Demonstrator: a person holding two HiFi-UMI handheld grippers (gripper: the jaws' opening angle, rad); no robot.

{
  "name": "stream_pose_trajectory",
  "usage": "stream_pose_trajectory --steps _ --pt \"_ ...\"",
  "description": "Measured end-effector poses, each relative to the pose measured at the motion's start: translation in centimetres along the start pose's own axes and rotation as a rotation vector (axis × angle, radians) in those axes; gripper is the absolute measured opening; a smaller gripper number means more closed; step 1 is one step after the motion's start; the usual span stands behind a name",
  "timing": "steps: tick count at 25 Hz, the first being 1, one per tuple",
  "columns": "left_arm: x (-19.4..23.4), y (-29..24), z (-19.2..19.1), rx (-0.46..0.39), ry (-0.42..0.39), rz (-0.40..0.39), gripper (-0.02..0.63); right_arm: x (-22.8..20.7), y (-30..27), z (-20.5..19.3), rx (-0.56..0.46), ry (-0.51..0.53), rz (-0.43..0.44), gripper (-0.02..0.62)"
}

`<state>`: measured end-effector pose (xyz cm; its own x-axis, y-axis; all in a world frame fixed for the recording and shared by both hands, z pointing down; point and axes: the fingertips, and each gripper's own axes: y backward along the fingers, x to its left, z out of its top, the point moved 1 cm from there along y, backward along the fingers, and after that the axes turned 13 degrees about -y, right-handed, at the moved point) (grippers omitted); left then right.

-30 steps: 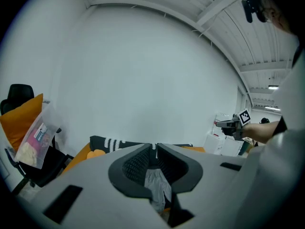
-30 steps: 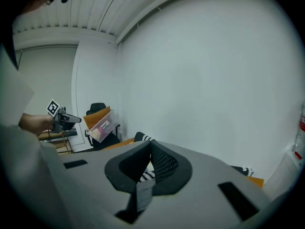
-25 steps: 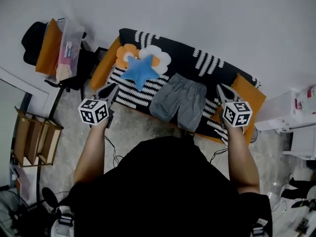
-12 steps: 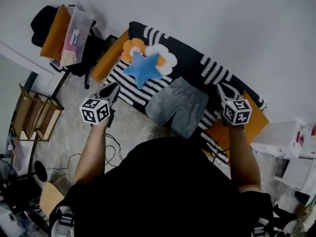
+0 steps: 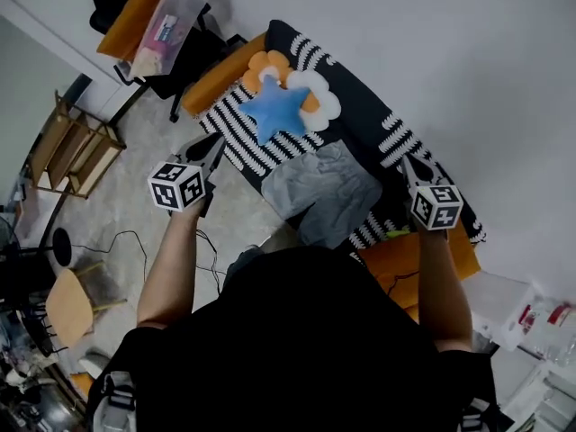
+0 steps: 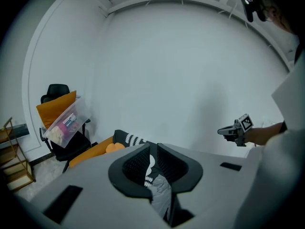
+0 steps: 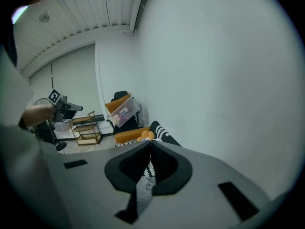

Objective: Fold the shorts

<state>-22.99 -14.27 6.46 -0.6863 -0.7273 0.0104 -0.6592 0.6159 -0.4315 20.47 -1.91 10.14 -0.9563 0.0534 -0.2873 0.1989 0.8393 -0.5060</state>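
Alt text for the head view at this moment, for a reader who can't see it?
Grey shorts lie spread flat and untouched on a black-and-white striped blanket, between the left hand-held gripper and the right hand-held gripper, which a person in a black top holds out to either side. A blue star pillow lies just beyond the shorts.

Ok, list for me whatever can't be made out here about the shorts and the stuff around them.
Shorts: only a grey sliver shows past the left gripper and right gripper in their own views; their bodies hide the rest.
Sofa, near edge: the person's torso covers it in the head view.
Clear box: contents too small to name in any view.
Orange cushion: partly behind the right arm, head view.
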Motion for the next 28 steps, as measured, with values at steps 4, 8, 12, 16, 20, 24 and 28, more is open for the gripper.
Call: stream_pose_trajectory --steps 4,8,12,16,20,24,28 --pt "-1.5 0.6 -0.3 0.005 0.022 0.057 0.063 -1.8 -0.2 0.2 0.021 0.026 0.036 0.005" --pt "-3.1 0.8 -1.0 0.044 -0.005 0.093 0.063 -3.1 -2.0 -0.3 0.049 0.050 0.093 0.005" --pt "-4.3 1.0 -1.9 0.063 -0.004 0.098 0.063 -3.9 -3.0 -0.5 0.059 0.096 0.136 0.006" --pt "-3.7 0.9 -2.9 0.089 -0.003 0.106 0.061 -3.2 -5.3 -1.0 0.066 0.124 0.263 0.006" --pt "-2.8 -0.2 -5.3 0.128 0.011 0.109 0.060 -3.1 -8.3 -2.4 0.128 0.233 0.305 0.006" --pt "-1.6 -2.1 -8.7 0.176 0.031 0.103 0.060 -2.8 -12.1 -4.7 0.204 0.333 0.346 0.006" --pt "0.9 -3.8 -11.0 0.204 0.053 0.083 0.060 -1.9 -15.7 -5.9 0.278 0.407 0.353 0.006"
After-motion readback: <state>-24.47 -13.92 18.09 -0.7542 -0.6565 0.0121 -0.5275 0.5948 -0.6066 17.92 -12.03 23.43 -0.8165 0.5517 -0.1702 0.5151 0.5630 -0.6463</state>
